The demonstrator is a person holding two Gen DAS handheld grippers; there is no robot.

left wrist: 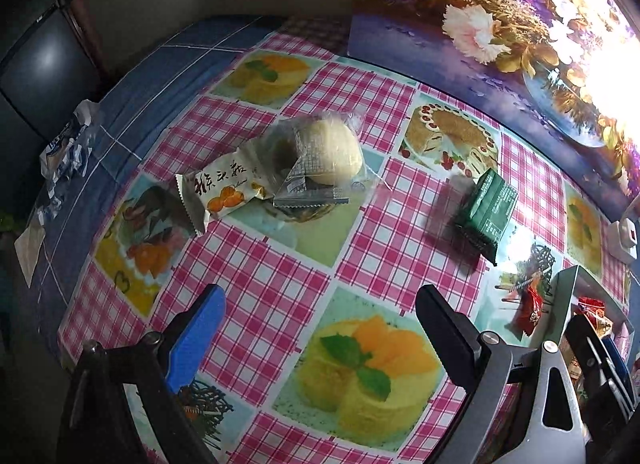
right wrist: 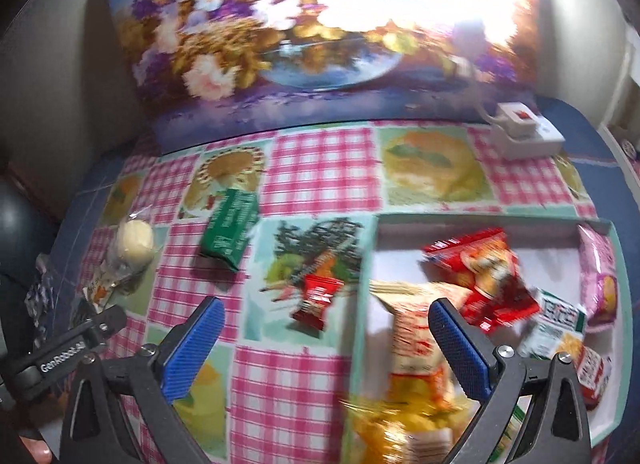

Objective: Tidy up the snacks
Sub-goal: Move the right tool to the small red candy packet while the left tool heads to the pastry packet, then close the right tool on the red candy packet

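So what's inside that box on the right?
The box holds wrapped snacks: a red packet, a pink packet, a yellow bag, and a white-and-green packet. Whatever lies underneath them is covered.

The left gripper hovers with its fingers spread apart over the checkered tablecloth. Ahead lie a wrapped bun, an orange-printed packet touching it, and a green packet apart.
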